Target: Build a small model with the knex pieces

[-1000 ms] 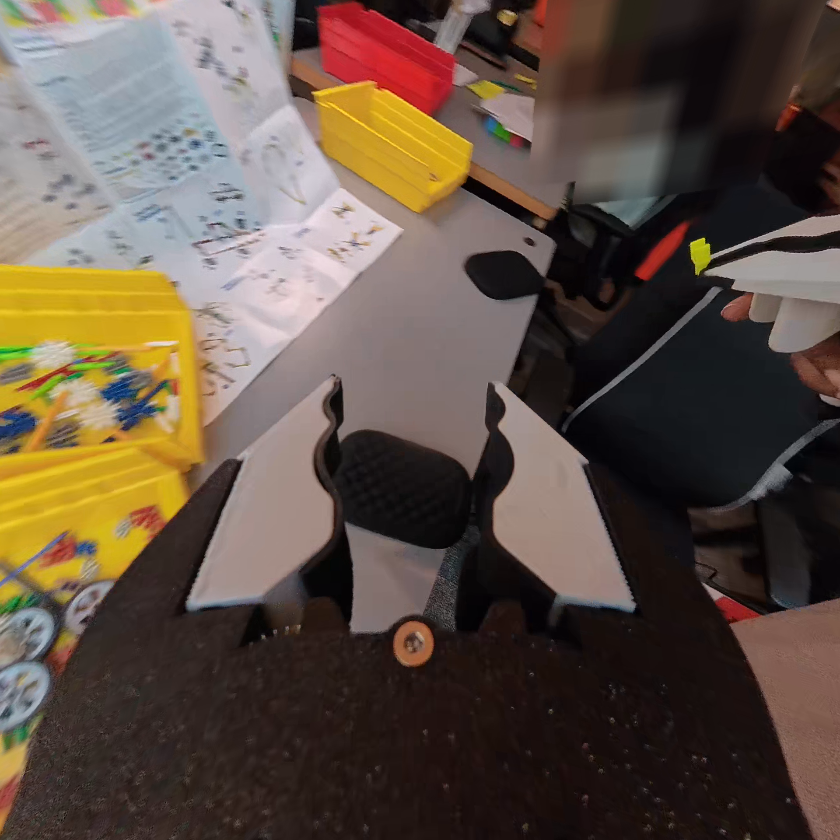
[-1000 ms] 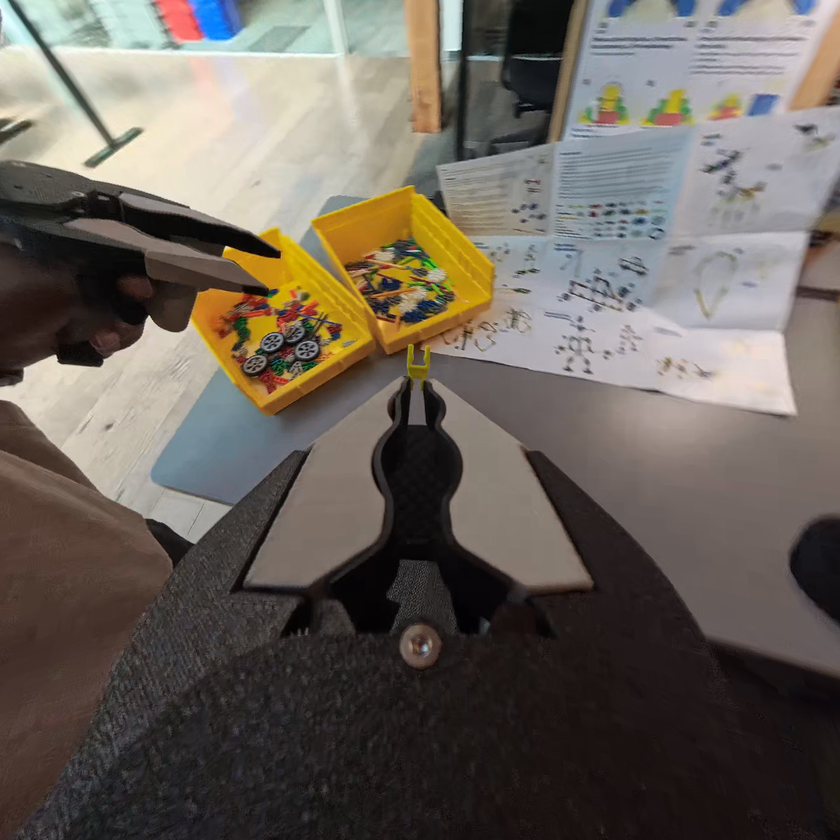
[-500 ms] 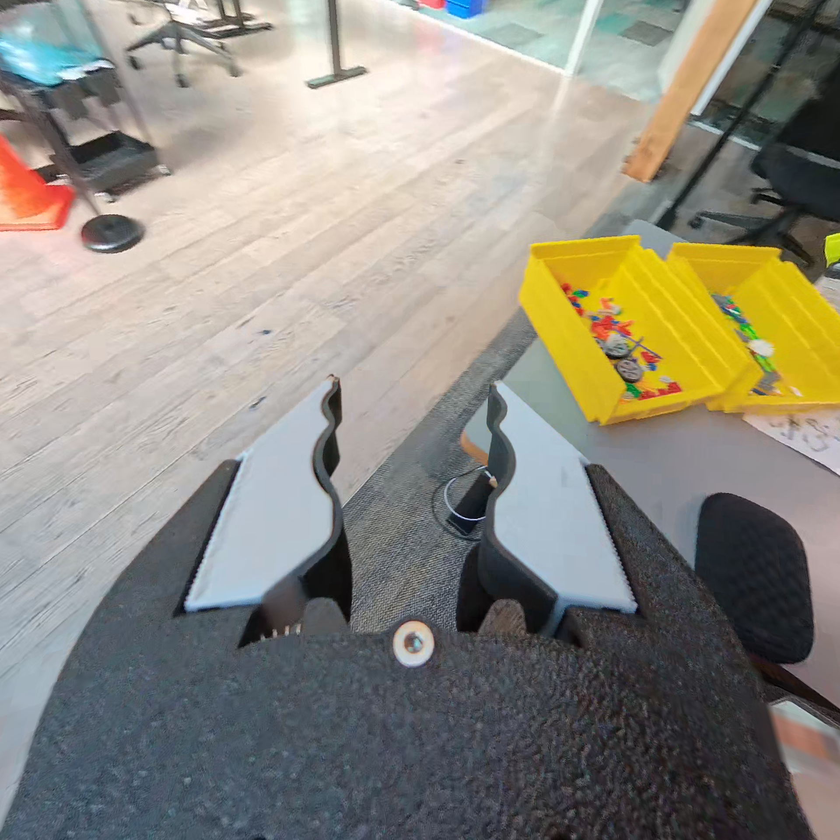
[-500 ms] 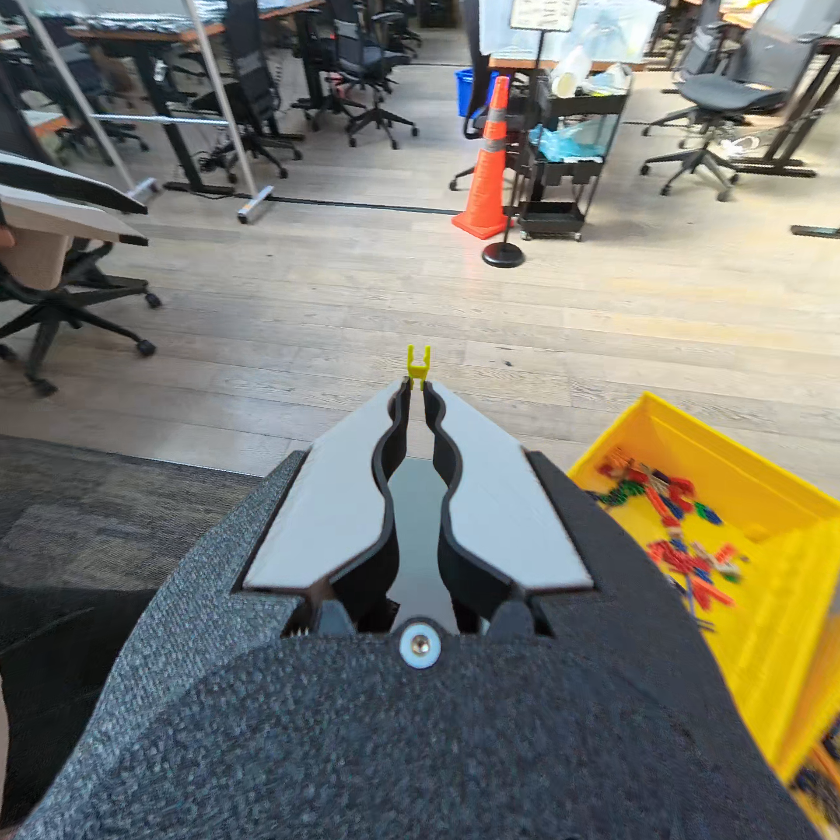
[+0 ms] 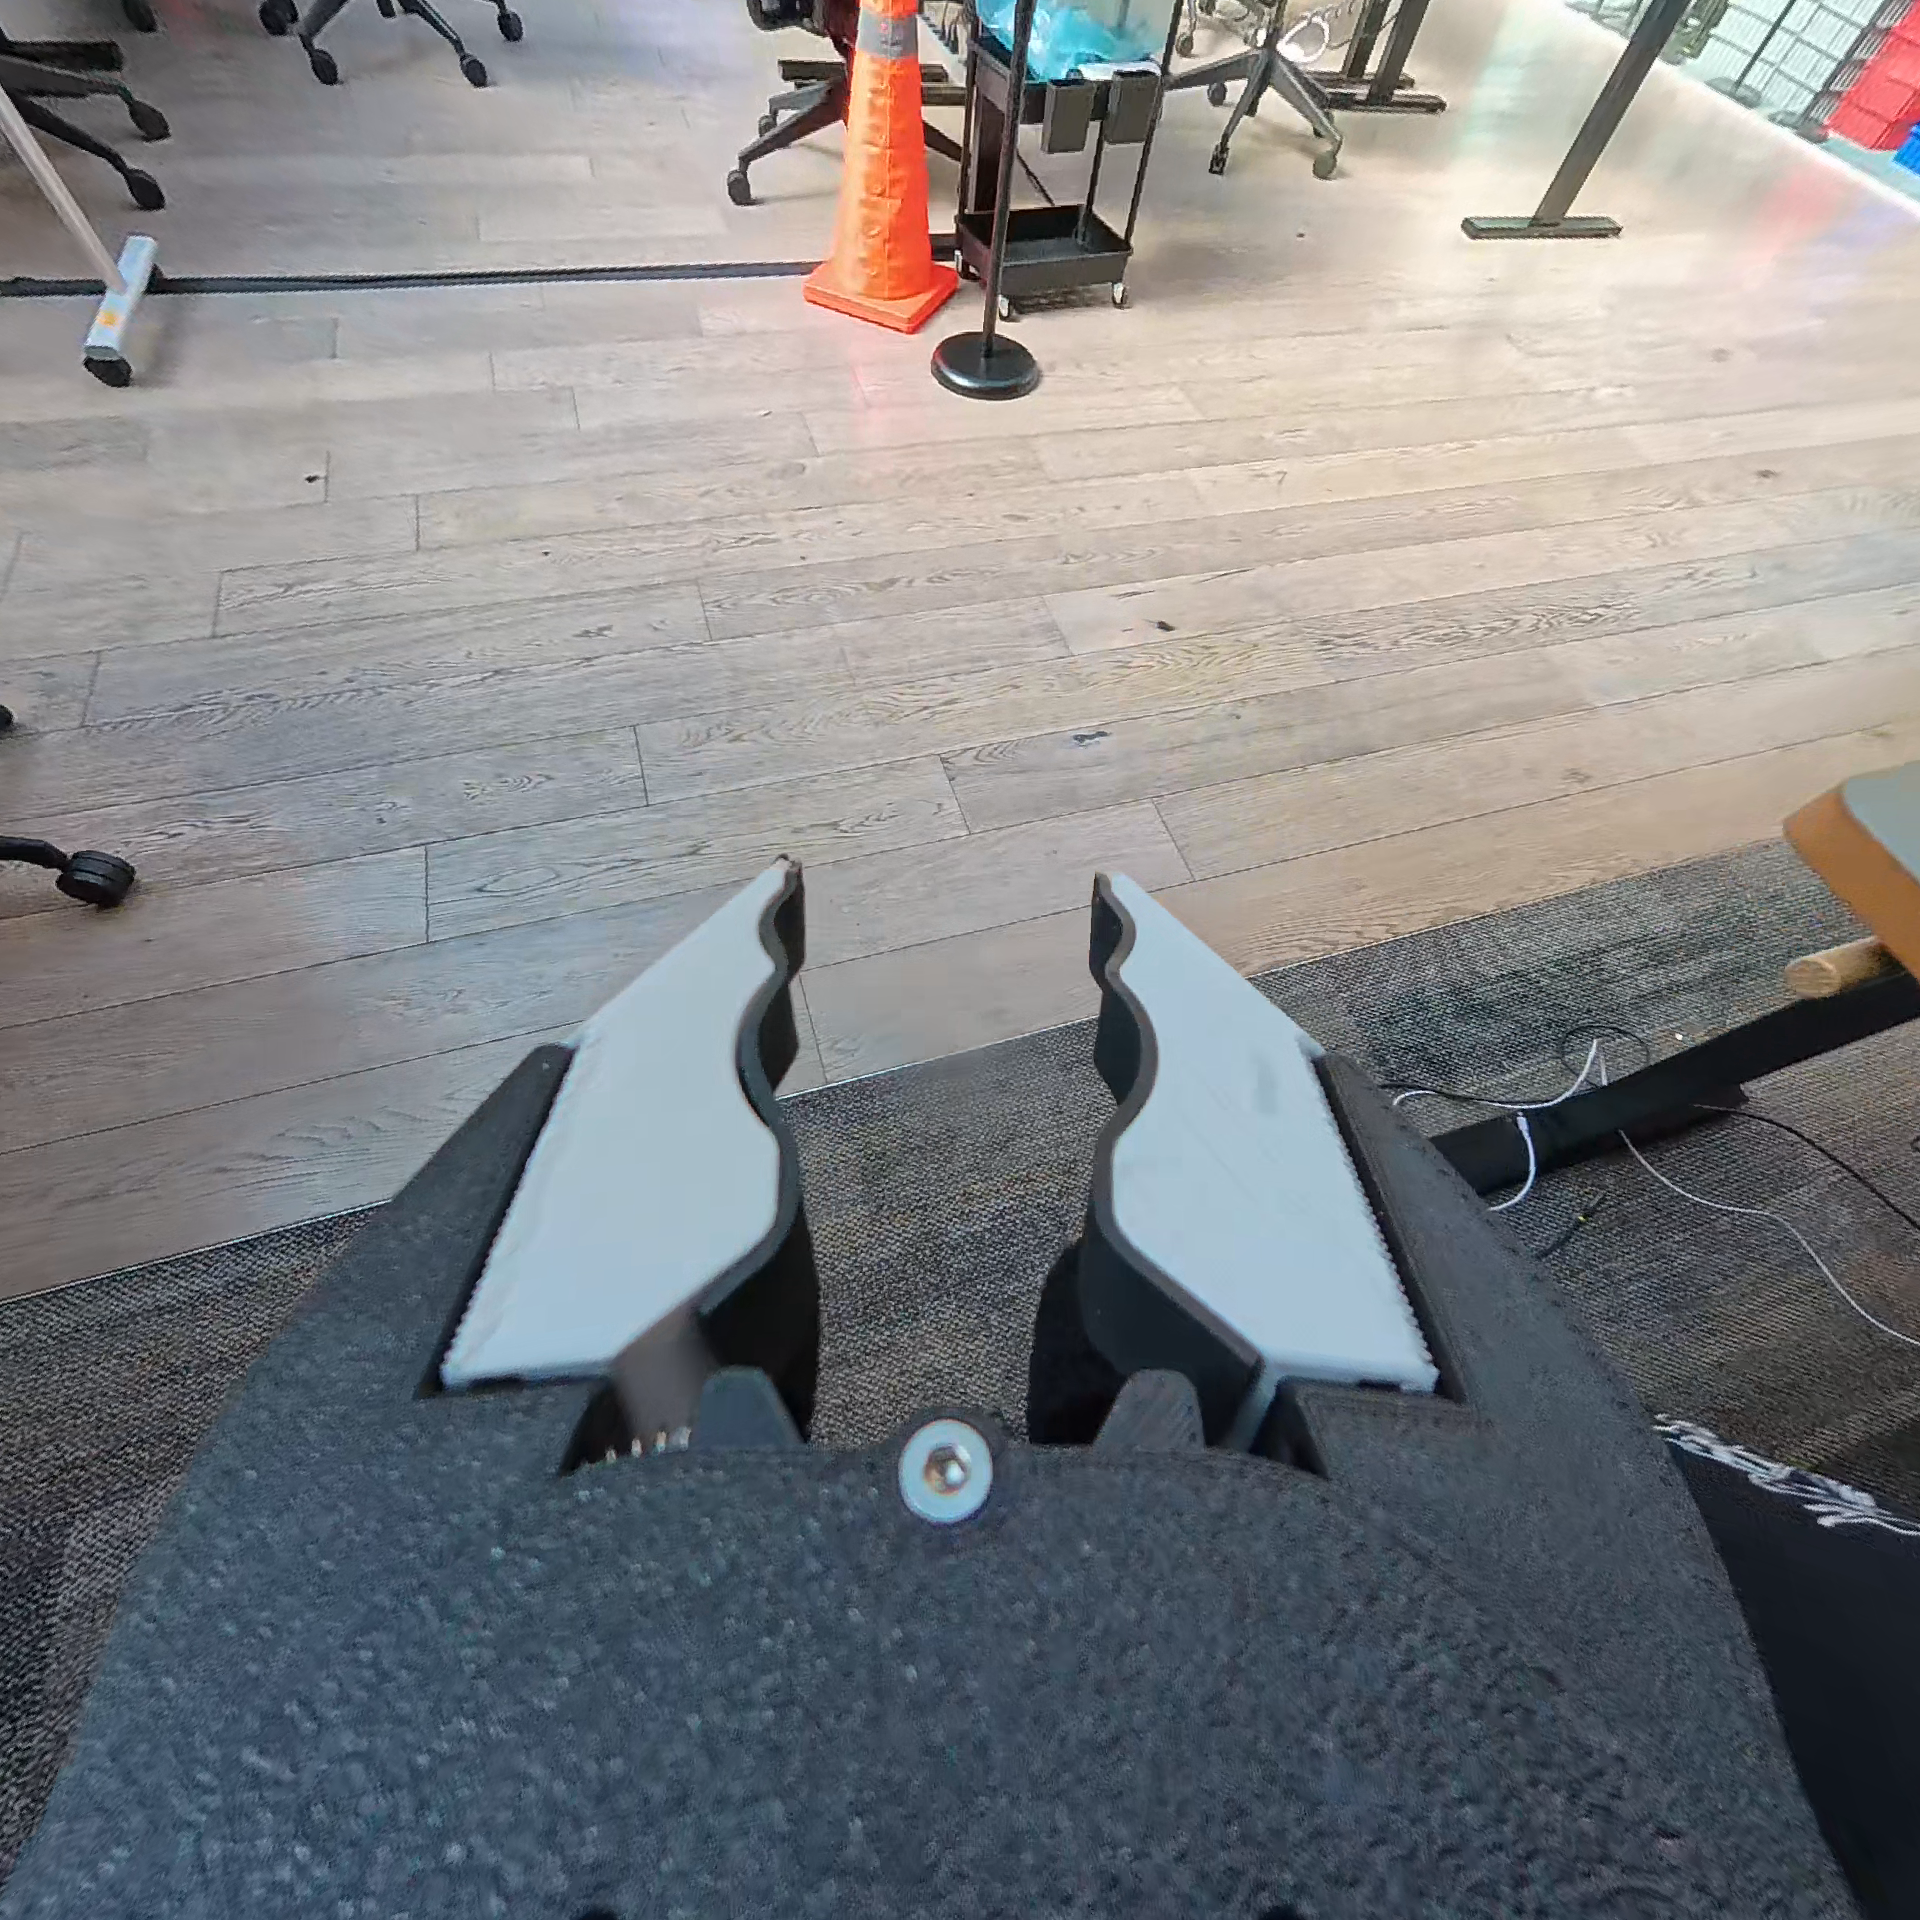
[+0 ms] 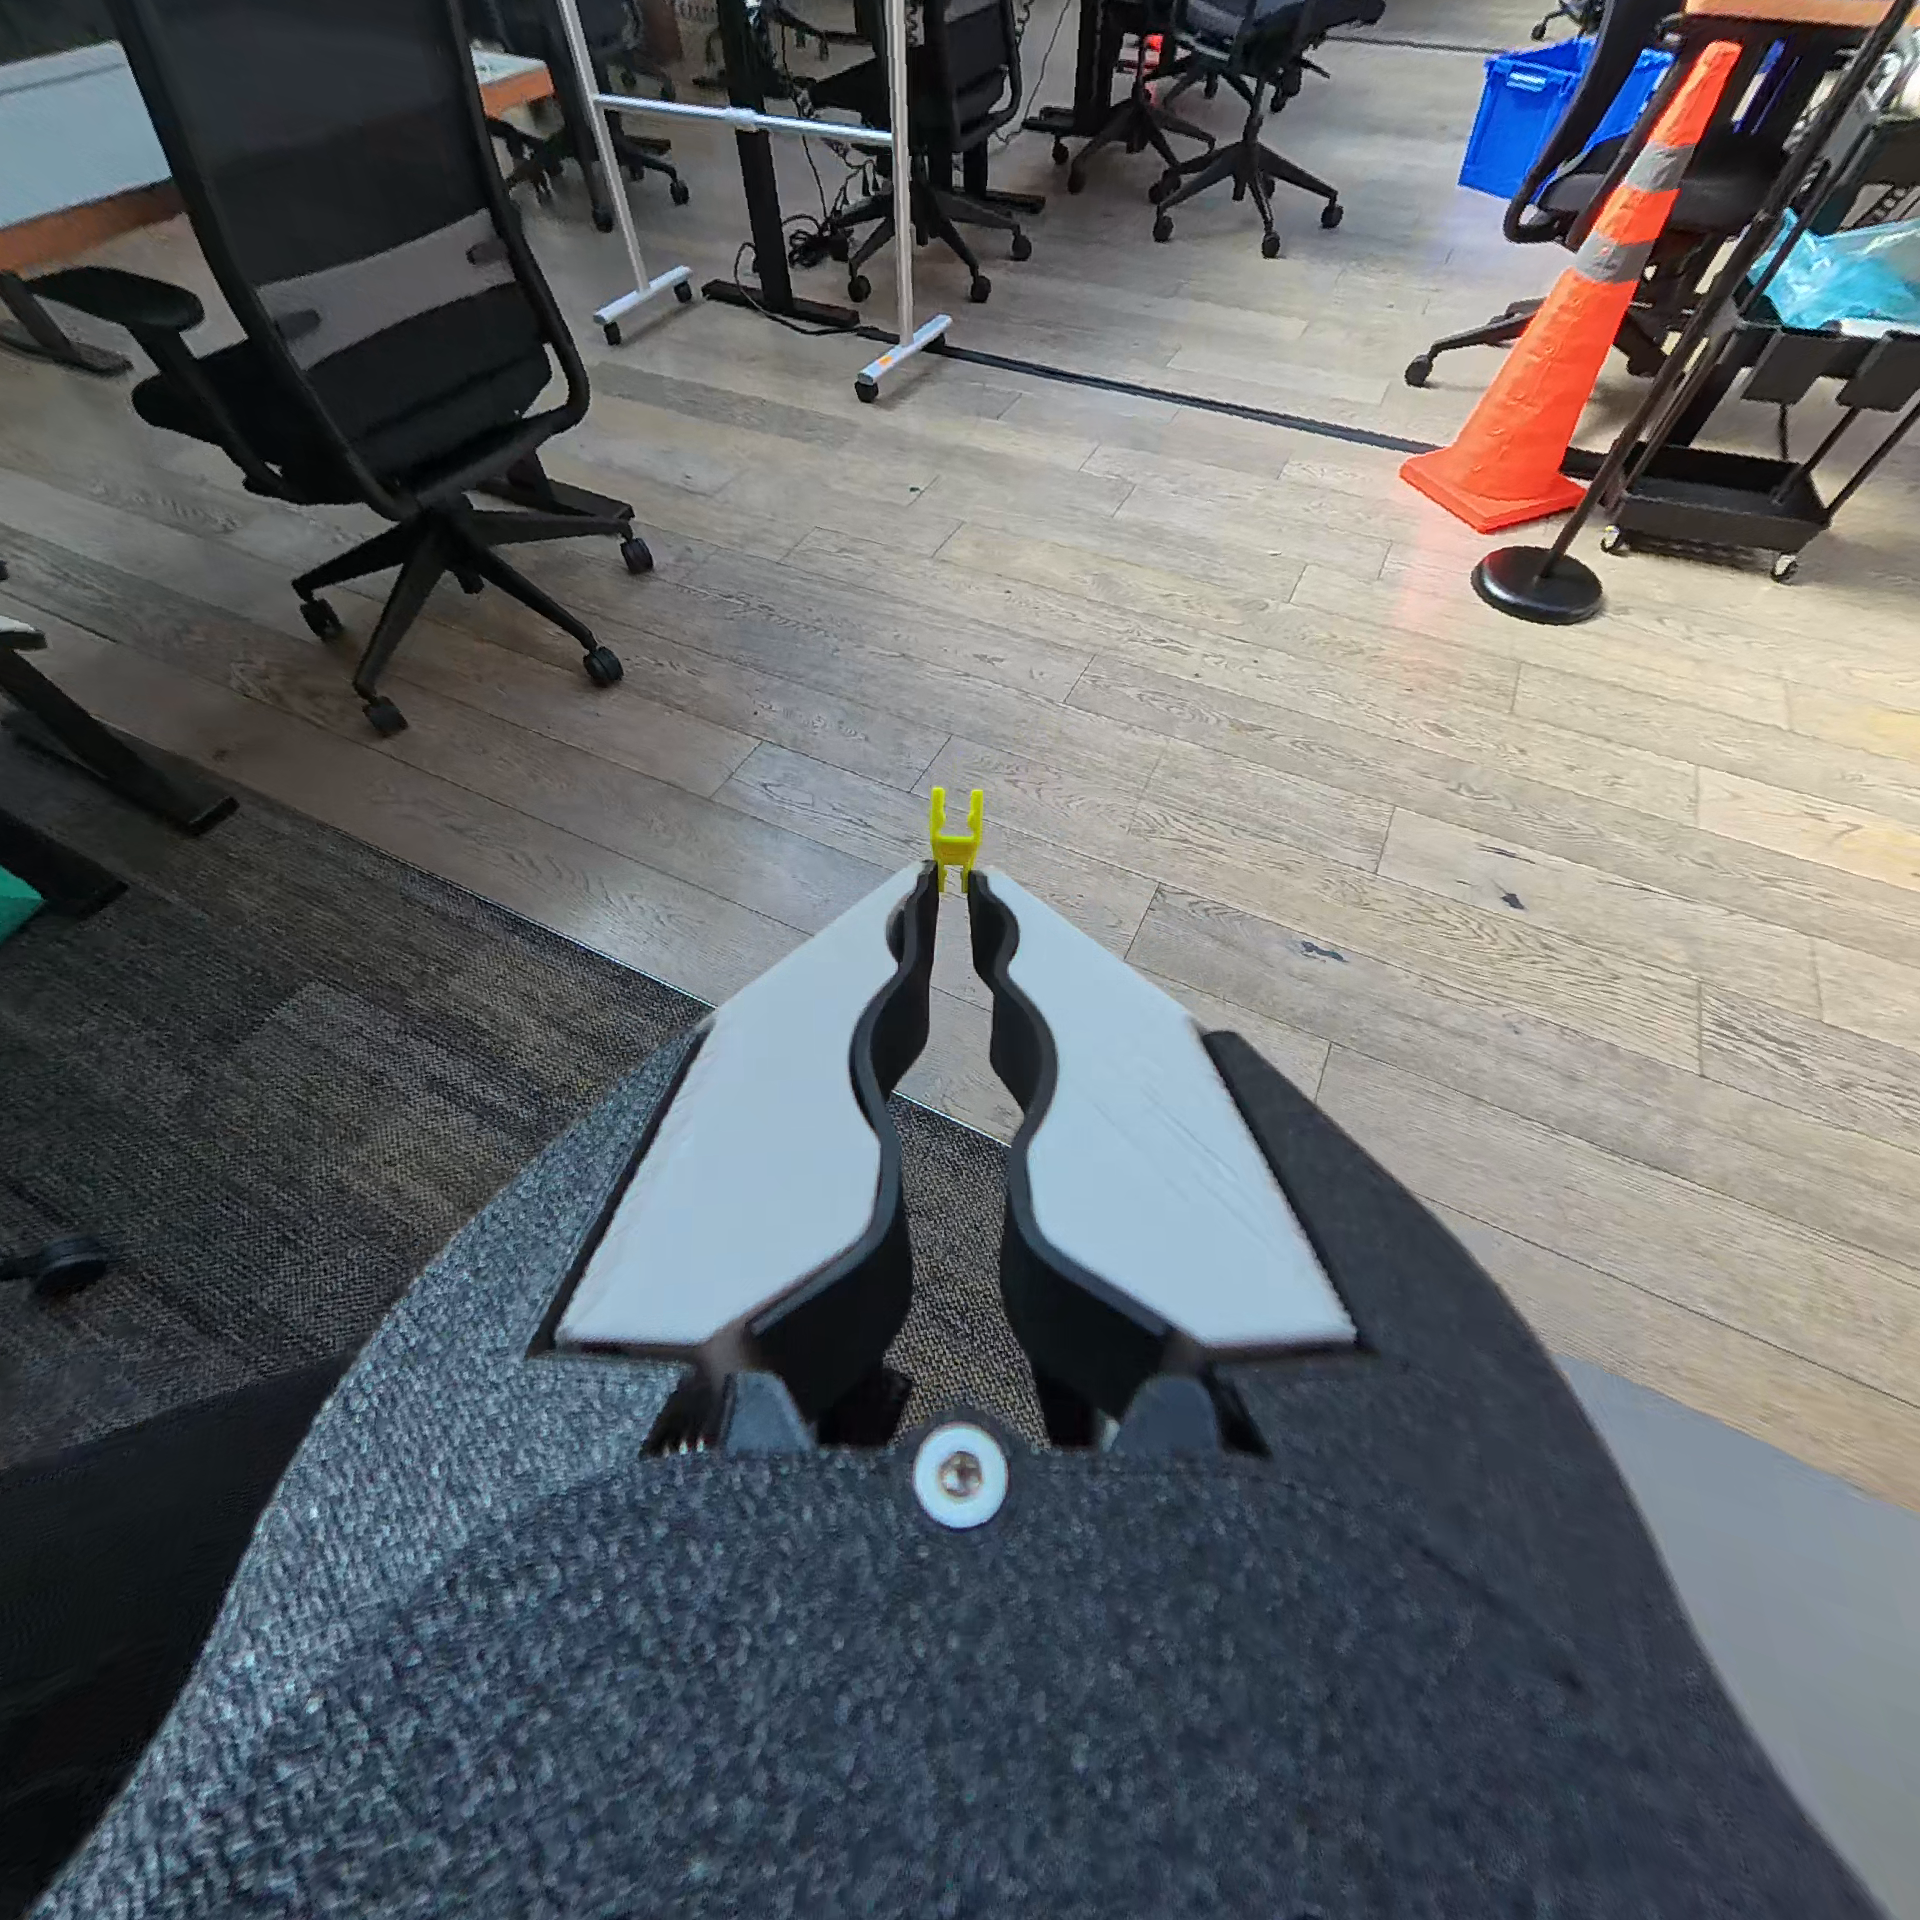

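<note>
Wooden floor [image 5: 935,623], grey carpet [image 5: 1558,987], orange cone [image 6: 1548,343]

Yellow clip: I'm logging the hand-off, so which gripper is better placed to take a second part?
Probably the left gripper: its jaws stand wide apart and empty over the floor. The right gripper is shut on the yellow clip, pinched at its tips.

We are in an open-plan office doubling as a work area: wood-plank floor [image 5: 935,623] bordered by grey carpet [image 6: 260,1091], black swivel chairs [image 6: 364,343] on castors, desks on black legs [image 6: 764,156], an orange traffic cone [image 5: 883,177], a black wheeled cart [image 5: 1049,208], a blue storage crate [image 6: 1527,114].
</note>
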A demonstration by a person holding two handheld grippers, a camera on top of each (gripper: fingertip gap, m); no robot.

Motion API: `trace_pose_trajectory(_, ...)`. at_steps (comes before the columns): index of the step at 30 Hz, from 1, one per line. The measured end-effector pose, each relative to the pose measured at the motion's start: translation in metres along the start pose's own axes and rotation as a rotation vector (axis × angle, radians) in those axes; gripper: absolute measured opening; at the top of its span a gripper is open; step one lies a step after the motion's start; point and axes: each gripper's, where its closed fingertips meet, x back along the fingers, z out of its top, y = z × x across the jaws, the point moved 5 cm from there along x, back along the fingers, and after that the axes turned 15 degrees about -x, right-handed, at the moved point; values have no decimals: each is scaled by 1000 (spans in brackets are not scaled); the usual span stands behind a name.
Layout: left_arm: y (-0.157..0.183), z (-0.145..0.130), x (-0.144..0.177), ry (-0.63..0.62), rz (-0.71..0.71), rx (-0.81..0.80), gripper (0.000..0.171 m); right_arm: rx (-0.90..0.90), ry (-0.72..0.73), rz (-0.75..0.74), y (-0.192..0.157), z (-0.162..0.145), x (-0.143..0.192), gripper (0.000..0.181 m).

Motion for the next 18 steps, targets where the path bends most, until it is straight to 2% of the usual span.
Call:
trace_pose_trajectory(3,-5,-56,-14,48,24,-36,55,35,9,-17,-2,-51,0,4)
trace_pose_trajectory(5,-1,-95,-25,51,44,-76,55,46,30,-23,0,-85,12,4)
trace_pose_trajectory(8,14,-136,-33,89,60,-121,55,94,62,-35,4,-132,51,4)
trace_pose_trajectory(10,34,-151,-28,142,34,-135,54,92,100,-36,5,-157,88,4)
trace_pose_trajectory(14,101,-157,18,265,-101,-174,53,94,226,-81,-10,-204,176,4)
trace_pose_trajectory(18,171,-150,108,272,-242,-166,53,45,233,-112,-45,-233,254,4)
